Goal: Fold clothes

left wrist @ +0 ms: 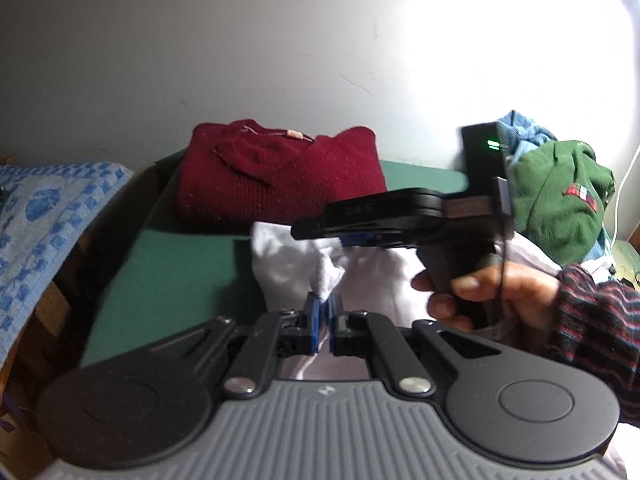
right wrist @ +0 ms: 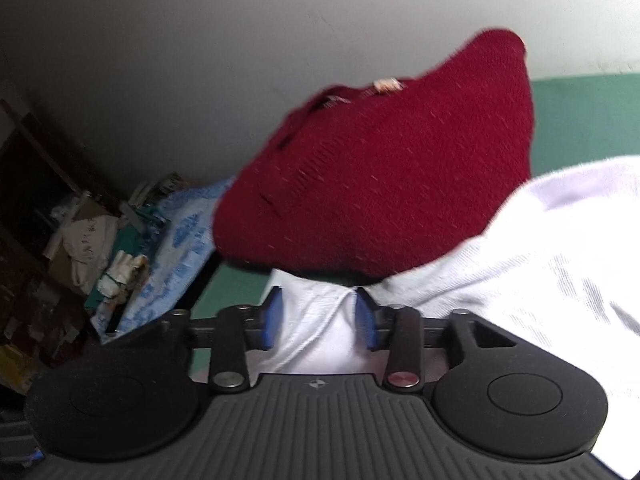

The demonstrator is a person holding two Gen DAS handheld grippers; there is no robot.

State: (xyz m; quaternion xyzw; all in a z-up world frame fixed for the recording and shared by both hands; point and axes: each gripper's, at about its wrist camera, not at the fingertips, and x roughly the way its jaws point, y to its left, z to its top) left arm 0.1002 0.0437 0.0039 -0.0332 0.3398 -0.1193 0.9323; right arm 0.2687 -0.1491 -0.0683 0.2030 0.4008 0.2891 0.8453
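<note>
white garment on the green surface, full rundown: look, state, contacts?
The white garment looks like thin, soft woven cloth, rumpled and only partly folded. It lies on the green surface in front of the folded maroon sweater; in the right wrist view the sweater's edge overlaps it. The left gripper is shut on a bunched tip of it. The right gripper is open, fingers straddling the cloth.

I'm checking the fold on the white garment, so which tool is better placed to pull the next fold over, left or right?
Left, most likely. The left tool is already shut on a pinch of the white garment, so it can carry that edge. The right tool is open, its fingers either side of the cloth and gripping nothing.
</note>
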